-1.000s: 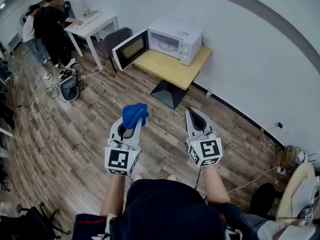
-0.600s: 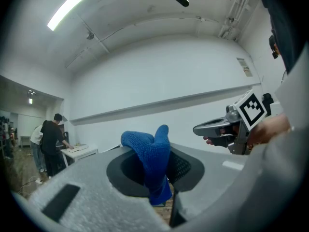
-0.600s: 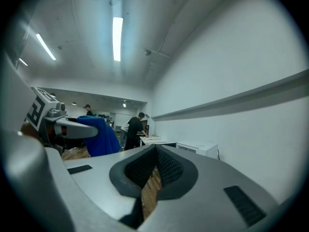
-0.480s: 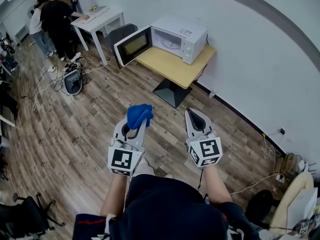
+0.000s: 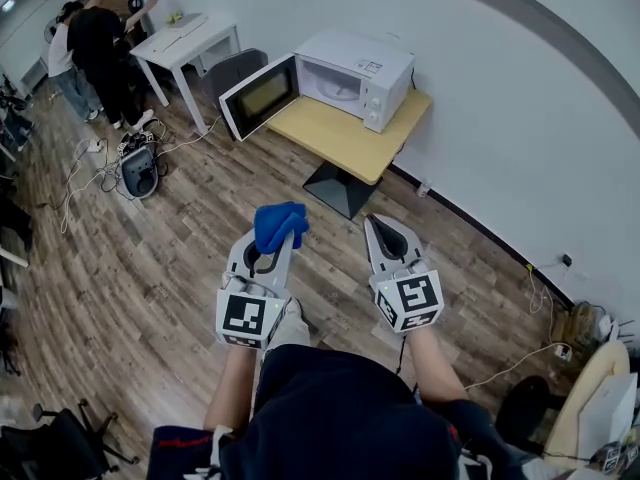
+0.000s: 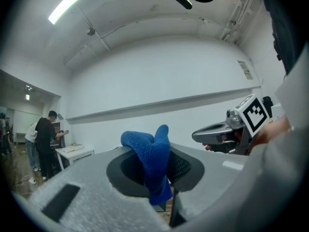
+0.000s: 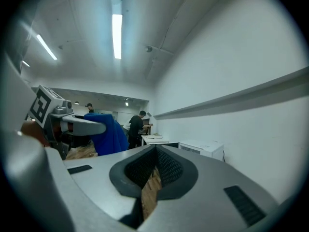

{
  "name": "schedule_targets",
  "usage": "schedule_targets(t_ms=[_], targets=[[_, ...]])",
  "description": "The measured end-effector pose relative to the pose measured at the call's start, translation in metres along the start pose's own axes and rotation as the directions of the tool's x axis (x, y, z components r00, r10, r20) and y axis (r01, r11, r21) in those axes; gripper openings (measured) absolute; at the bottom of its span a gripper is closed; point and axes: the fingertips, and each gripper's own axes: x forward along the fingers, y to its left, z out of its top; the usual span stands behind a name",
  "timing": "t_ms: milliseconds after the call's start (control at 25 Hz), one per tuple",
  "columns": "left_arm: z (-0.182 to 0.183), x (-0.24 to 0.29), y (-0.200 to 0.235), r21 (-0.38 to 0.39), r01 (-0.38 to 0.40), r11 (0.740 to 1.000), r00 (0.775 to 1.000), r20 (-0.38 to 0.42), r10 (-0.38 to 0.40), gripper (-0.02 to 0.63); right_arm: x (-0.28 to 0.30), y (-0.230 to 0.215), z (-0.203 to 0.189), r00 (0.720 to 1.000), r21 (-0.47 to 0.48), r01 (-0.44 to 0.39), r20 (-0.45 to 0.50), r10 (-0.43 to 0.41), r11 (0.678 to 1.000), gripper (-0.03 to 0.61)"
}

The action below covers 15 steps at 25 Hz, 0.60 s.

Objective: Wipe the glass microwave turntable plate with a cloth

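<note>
A white microwave (image 5: 362, 66) stands on a wooden table (image 5: 345, 136) against the wall, its door (image 5: 257, 96) swung open to the left. I cannot make out the glass turntable plate inside it. My left gripper (image 5: 274, 240) is shut on a blue cloth (image 5: 279, 224), which bunches up above the jaws. From the left gripper view the blue cloth (image 6: 152, 161) fills the gap between the pads. My right gripper (image 5: 388, 236) is held level beside it, shut with nothing in it. Both grippers hang over the wood floor, well short of the table.
Two people (image 5: 90, 53) stand at a white desk (image 5: 185, 40) far left, with a grey chair (image 5: 232, 71) beside it. Cables and a black device (image 5: 135, 173) lie on the floor. More cables and a socket (image 5: 545, 288) run along the right wall.
Both grippers have drifted slightly forward with the person's step, and the cloth stays gripped. A person at the far desk has raised an arm.
</note>
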Motion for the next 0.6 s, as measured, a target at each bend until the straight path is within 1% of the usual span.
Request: schedule_targets(t_ms=[200,400,520,600], targets=[[0.002,0.035,0.039,0.007,0.014,1.0,1.0,0.013,-0.014,0.061,0.051,-0.007,0.006,1.0,-0.004,0.005,0.001,-0.005,1.0,0.006],[0.003,0.063,0.082,0.011,0.025,1.0,1.0,0.009,-0.025,0.061,0.098,-0.01,0.019,1.0,-0.02,0.015,0.0,-0.015,1.0,0.006],[0.005,0.079,0.108,0.023,0.039,0.999,0.999,0.013,-0.039,0.061,0.126,-0.013,0.025,0.999,-0.018,0.037,-0.005,-0.037,0.999,0.006],[0.003,0.09,0.125,0.014,0.048,0.999,0.999,0.018,-0.049,0.061,0.144,-0.016,0.026,0.999,-0.018,0.052,-0.009,-0.052,0.999,0.006]])
